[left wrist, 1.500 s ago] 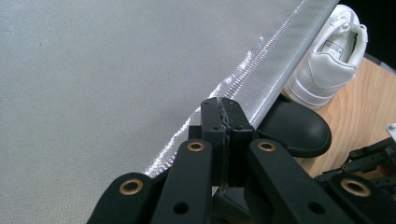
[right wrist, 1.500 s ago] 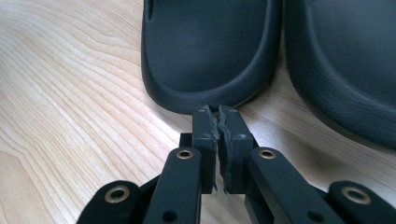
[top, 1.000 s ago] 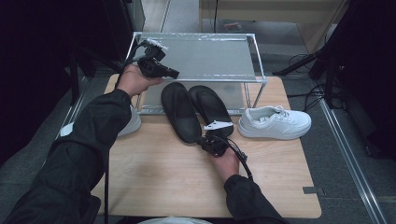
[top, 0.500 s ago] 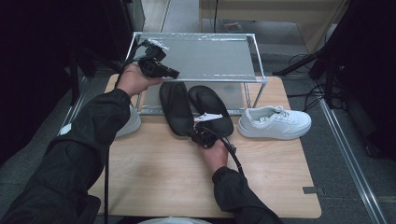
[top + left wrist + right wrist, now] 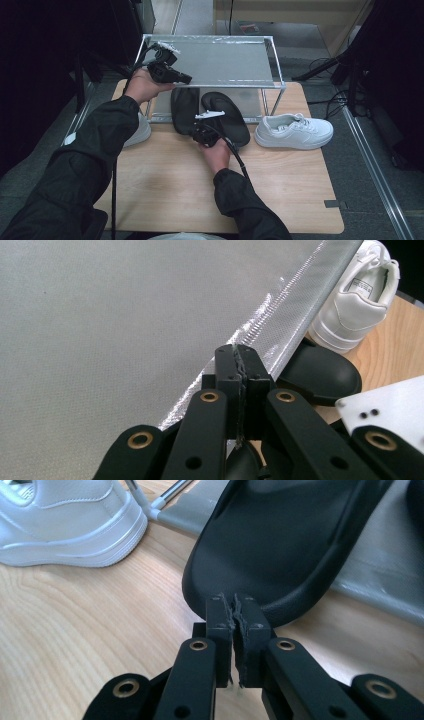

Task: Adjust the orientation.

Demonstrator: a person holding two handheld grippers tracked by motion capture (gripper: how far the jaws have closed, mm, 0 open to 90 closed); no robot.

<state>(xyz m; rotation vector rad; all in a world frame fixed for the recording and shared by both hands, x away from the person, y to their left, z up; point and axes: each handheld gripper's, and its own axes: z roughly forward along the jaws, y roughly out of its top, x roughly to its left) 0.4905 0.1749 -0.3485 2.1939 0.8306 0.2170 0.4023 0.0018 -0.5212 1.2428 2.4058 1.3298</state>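
left tongs (image 5: 186,79) clenched, raised over rack (image 5: 220,60) | right tongs (image 5: 234,611) clenched, touching slipper (image 5: 280,545) heel

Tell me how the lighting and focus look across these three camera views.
High view: surroundings nearly black, wooden table evenly lit. Left gripper view: glare streaks along the shelf's front edge, fingers sharp. Right gripper view: black slipper and white sneaker soft.

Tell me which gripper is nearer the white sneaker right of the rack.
Right. The right gripper sits at the black slippers' heels, just left of the white sneaker; the left gripper hovers above the rack's top shelf, farther away.
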